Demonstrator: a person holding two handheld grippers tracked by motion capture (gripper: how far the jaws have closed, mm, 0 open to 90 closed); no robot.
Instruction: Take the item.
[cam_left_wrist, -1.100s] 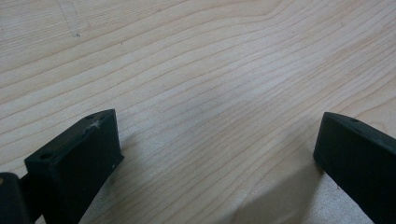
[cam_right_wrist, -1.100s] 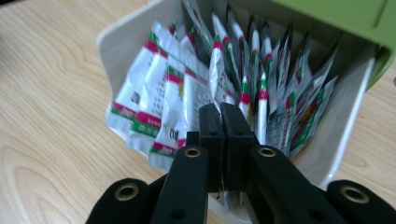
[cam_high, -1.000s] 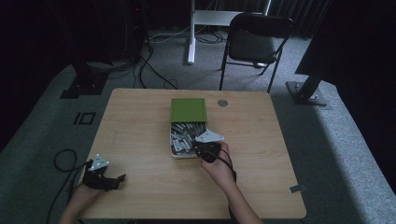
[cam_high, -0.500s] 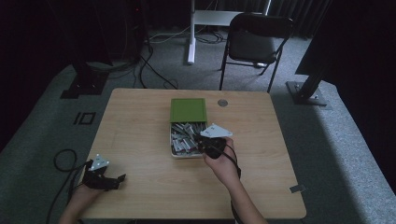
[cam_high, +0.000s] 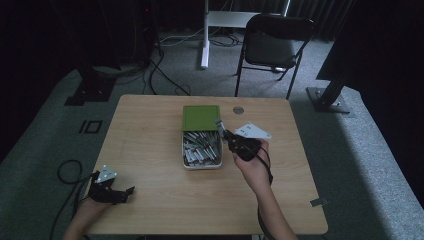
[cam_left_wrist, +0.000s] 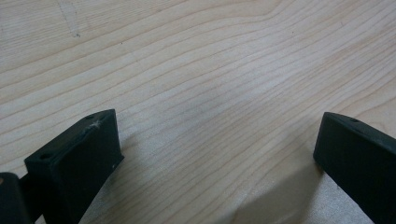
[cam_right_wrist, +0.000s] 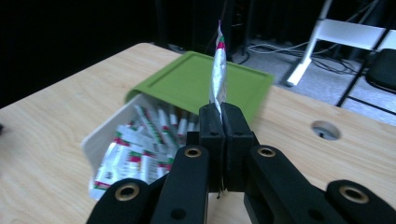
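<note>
The wooden surface took up most of the scene, with one dark folding chair standing on the floor beyond its far edge. A single round hole sat in the surface near the far side. Around the middle stood one white box with its green lid lying at the far end, apparently slid or tipped back so that the contents could be reached. The box was packed with small silver sachets bearing red and green marks; they overlapped too much to count, though there were clearly many.

Two tools were in use. The left hand-held gripper rested low at the near left corner of the surface, well apart from the box, its jaws spread wide over bare wood with nothing between them, probably parked while the other hand worked. The right hand-held gripper was just right of the box, its jaws clamped tight on one sachet, pinched by its lower end so that it stood upright above the jaws, raised over the right edge of the box. That hold suggested a single sachet being drawn out of the pile, clear of the rest.
</note>
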